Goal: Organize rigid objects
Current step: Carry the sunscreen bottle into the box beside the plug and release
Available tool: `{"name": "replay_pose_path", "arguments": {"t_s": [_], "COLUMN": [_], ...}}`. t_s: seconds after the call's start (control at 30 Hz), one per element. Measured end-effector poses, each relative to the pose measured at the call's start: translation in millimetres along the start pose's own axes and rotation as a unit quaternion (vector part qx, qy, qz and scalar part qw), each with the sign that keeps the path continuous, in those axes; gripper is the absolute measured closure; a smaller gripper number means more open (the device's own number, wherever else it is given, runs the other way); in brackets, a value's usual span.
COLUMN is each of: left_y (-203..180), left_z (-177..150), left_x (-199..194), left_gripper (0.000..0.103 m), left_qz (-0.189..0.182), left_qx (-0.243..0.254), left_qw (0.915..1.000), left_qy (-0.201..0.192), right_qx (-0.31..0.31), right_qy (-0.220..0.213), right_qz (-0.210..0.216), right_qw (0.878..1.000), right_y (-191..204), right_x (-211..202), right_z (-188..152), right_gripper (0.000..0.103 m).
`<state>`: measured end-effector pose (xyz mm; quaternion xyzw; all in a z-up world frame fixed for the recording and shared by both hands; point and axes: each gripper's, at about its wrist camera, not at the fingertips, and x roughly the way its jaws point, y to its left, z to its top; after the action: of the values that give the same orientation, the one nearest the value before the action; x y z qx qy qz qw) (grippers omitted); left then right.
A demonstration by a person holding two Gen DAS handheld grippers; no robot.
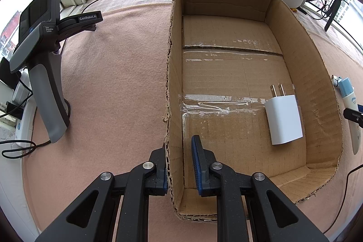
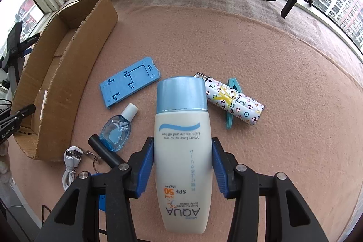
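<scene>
We see a pink cloth (image 2: pixel 249 56) spread wide, its far right stretch bare. On its left stands the open box (image 1: pixel 226 3), ragged along its cut edges, with most of its floor free; a white charger (image 1: pixel 284 119) lies flat near its right wall. Our left claw (image 1: pixel 179 151) is clamped on the box's near-left wall, one finger outside, one inside. Right of the box, our right claw (image 2: pixel 182 151) has its pads against both sides of the sunscreen bottle (image 2: pixel 182 140), cap pointing far. Just beyond lie a blue stand (image 2: pixel 129 85), a patterned tube (image 2: pixel 236 101), a small blue bottle (image 2: pixel 118 130), a black stick (image 2: pixel 104 152) and a white cable (image 2: pixel 71 165).
</scene>
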<state>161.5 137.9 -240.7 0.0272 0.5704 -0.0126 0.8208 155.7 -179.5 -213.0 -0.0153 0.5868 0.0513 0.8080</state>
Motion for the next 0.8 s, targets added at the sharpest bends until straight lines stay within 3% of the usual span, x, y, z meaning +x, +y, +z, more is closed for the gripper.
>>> {"name": "replay_pose_path", "arguments": {"t_s": [0.17,0.4,0.8], "left_y": [0,-1,-1], "left_z": [0,-1,0], "left_x": [0,0,-1], "left_gripper": [0.085,0.085,0.085], "left_qz": [0.000,0.001,0.002], "left_qx": [0.001,0.003,0.004], "left_qw": [1.0000,1.0000,1.0000], "left_qy": [0.000,0.000,0.000], "right_qx": [-0.003,-0.032,-0.062], "right_qy": [-0.028,-0.061,-0.054], "right_qz": [0.018,0.065,0.103], "right_qw": [0.999,0.995,0.991], "right_y": [9,60,140], "right_x": [-28,-60,-38], "right_z": [10,45,82], "right_gripper": [0.059,0.059,0.059]}}
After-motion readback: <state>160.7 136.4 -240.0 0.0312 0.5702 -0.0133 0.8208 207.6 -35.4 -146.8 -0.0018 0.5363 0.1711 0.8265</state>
